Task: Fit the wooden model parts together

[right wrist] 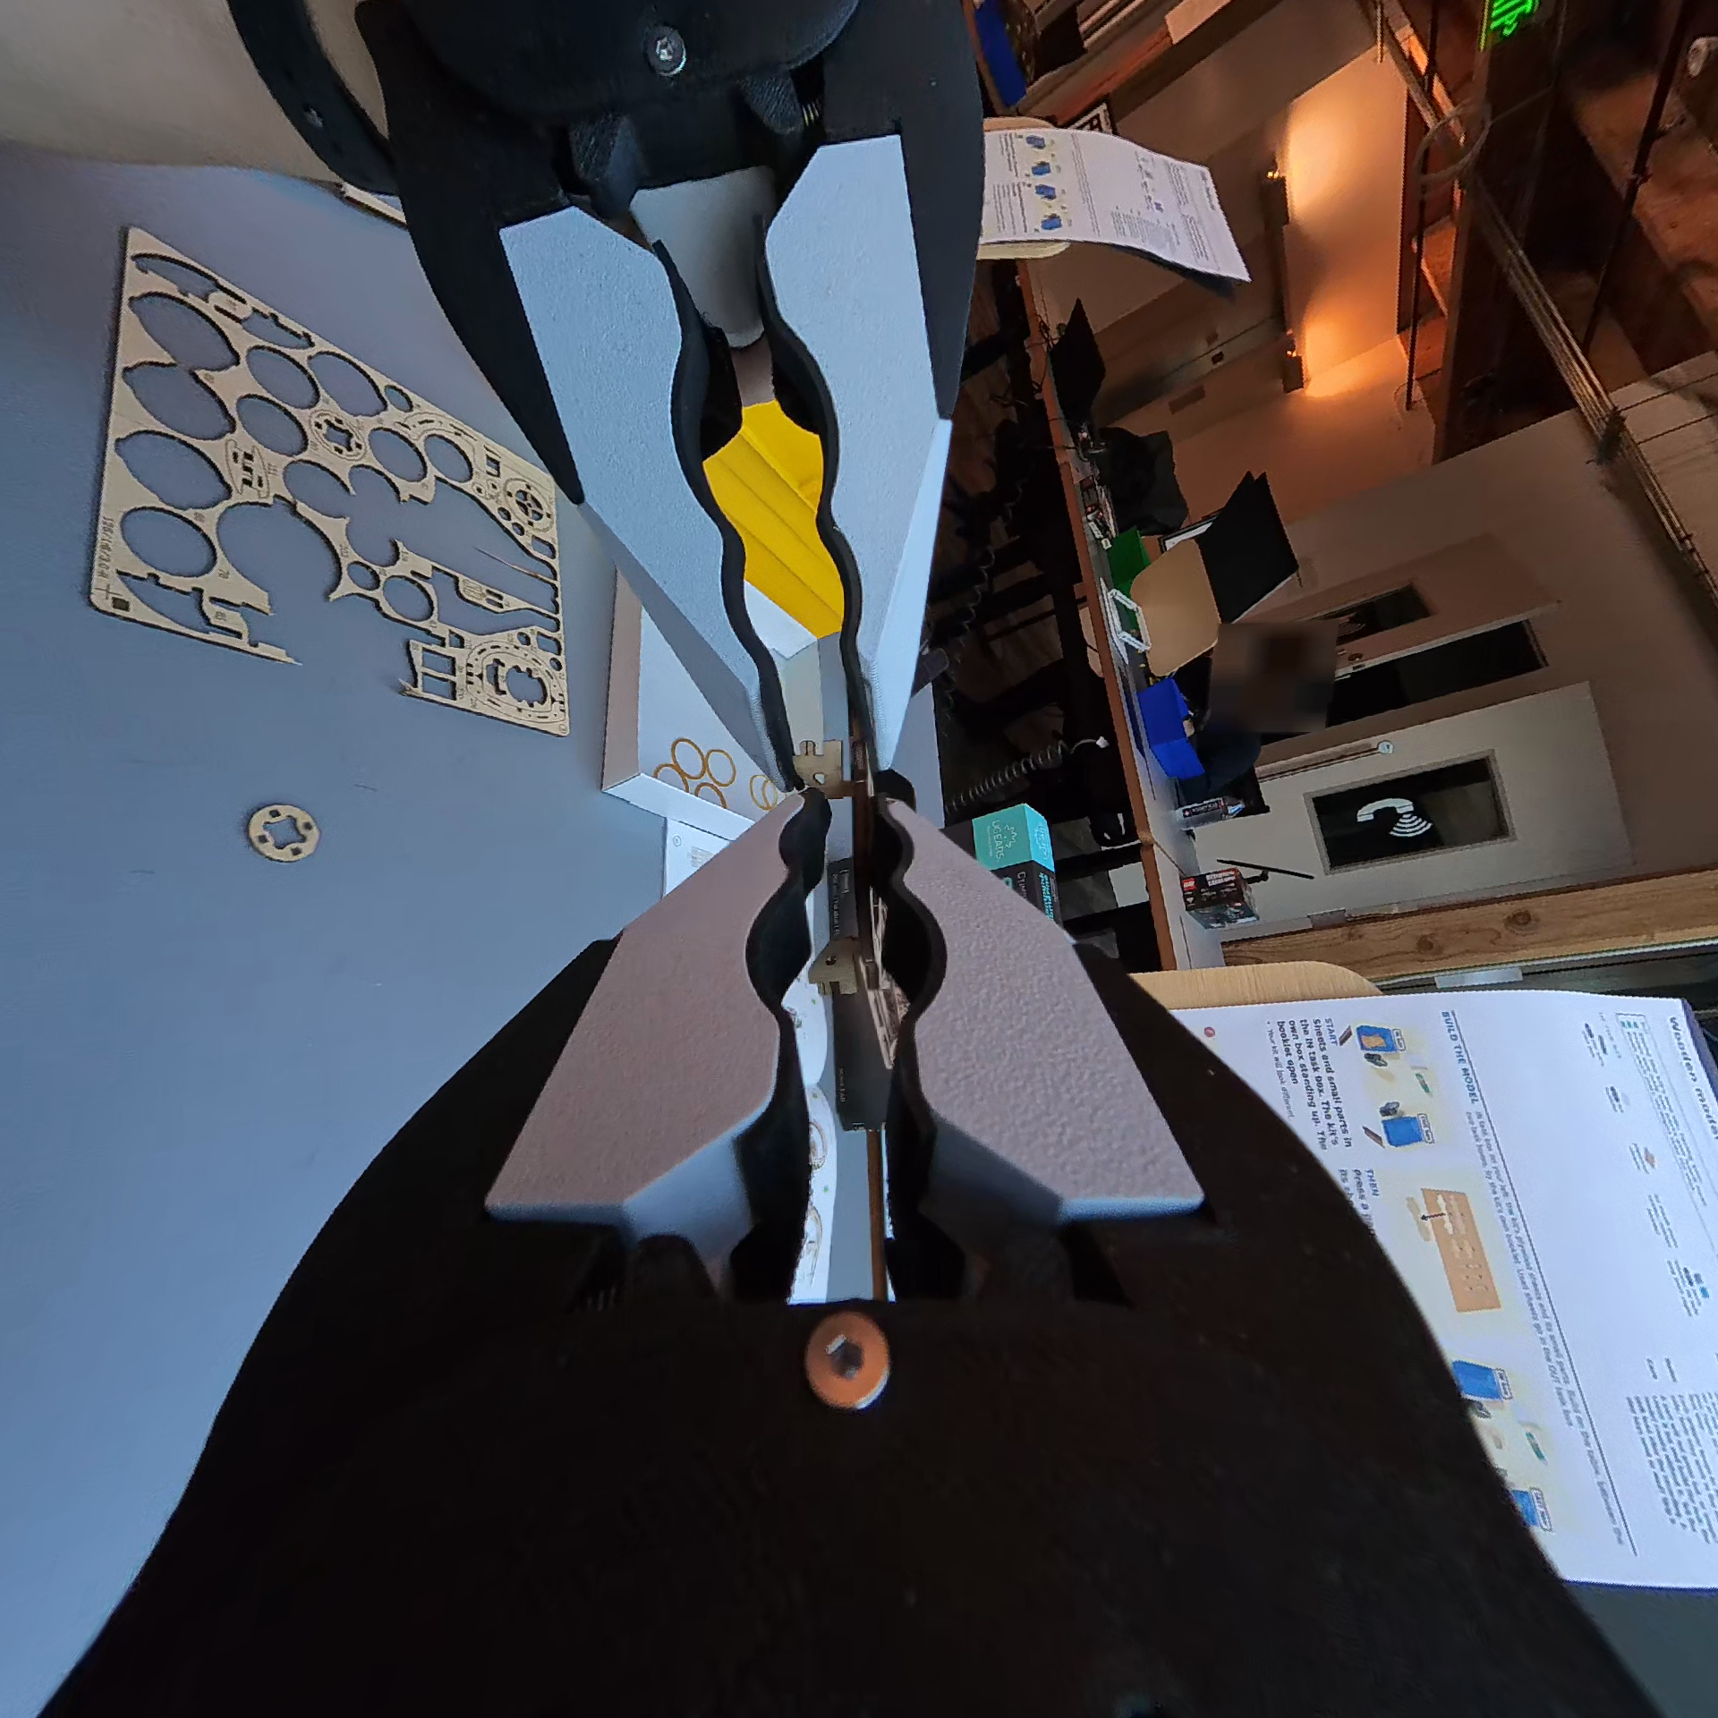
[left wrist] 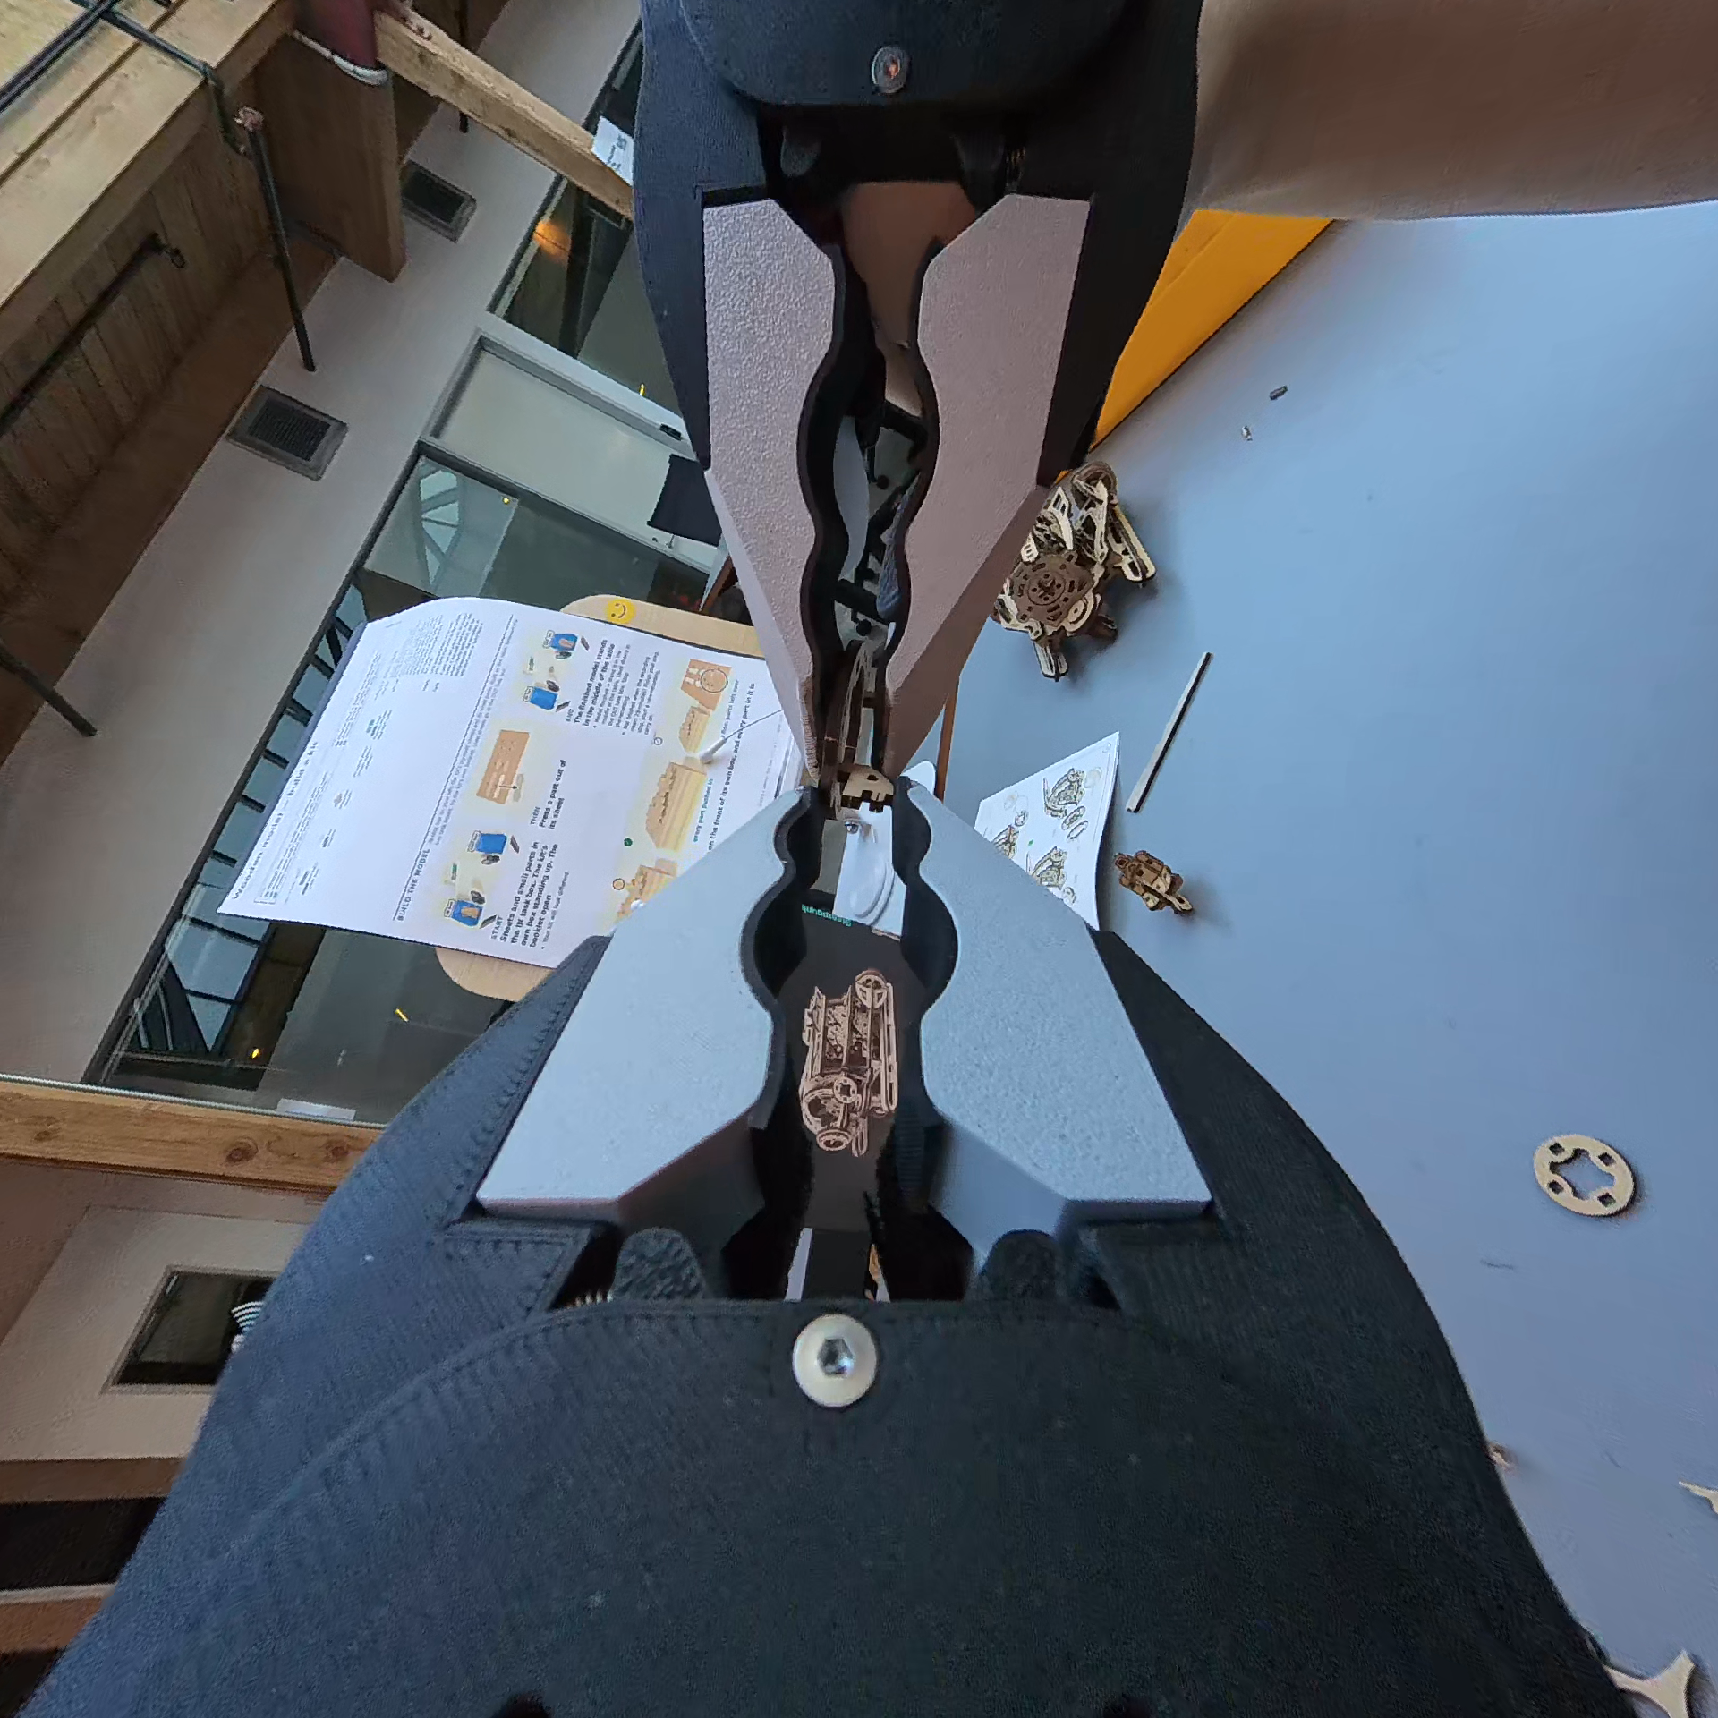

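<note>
Left wrist view: left gripper [left wrist: 860,807] meeting right gripper [left wrist: 851,758] tip to tip above the blue-grey table [left wrist: 1450,744]. Pinching a small notched wooden part [left wrist: 865,784] right at the tips, pads nearly together. Lying on the table off to the right: a part-built wooden model [left wrist: 1069,567], a thin wooden stick [left wrist: 1169,732], a small wooden piece [left wrist: 1153,879], a wooden ring [left wrist: 1583,1175]. Hanging off to the left: an instruction sheet [left wrist: 502,781].

Right wrist view: right gripper [right wrist: 860,809] clenching edge-on a thin wooden plate [right wrist: 871,930], running back between its fingers. Left gripper [right wrist: 818,767] opposite, holding the notched wooden part [right wrist: 823,764] against the plate's tip. Resting on the table to the left: a punched-out wooden sheet [right wrist: 325,483], the ring [right wrist: 284,831].
</note>
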A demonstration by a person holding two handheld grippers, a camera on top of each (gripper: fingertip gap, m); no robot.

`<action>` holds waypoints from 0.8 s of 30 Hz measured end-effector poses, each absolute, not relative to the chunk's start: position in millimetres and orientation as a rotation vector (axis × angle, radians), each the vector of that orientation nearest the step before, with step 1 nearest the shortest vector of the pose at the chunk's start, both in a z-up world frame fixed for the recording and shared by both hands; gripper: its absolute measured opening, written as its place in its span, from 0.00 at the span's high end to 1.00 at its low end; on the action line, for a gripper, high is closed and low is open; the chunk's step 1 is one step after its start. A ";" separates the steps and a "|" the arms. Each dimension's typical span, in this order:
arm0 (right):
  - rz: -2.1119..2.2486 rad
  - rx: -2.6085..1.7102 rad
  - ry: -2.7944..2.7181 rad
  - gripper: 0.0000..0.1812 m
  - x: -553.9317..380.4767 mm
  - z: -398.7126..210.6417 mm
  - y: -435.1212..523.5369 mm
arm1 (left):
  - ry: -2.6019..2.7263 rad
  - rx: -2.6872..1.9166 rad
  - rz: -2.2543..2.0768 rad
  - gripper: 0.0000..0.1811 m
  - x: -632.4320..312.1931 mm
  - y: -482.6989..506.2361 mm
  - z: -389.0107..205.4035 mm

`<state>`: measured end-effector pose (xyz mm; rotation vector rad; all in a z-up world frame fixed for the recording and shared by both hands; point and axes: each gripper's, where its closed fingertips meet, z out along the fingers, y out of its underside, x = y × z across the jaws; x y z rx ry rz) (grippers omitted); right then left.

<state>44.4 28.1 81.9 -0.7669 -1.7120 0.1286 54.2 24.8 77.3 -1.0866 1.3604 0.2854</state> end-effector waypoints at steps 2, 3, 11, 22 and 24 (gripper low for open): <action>0.129 -0.766 -1.712 0.97 44.7 82.1 28.0 | 1.362 -1.088 0.285 0.93 54.6 24.5 77.1; 0.130 -0.770 -1.722 0.97 44.9 80.6 27.8 | 1.367 -1.091 0.285 0.93 54.6 24.3 76.2; 0.104 -0.731 -1.721 0.96 45.0 82.8 27.4 | 1.362 -1.049 0.284 0.92 55.0 23.0 78.0; 0.142 -0.727 -1.694 0.90 53.7 89.7 33.7 | 1.287 -1.140 0.096 0.92 47.5 26.8 82.9; 0.205 -0.717 -1.655 0.87 58.8 100.0 31.8 | 1.248 -1.156 0.001 0.92 42.2 25.3 89.0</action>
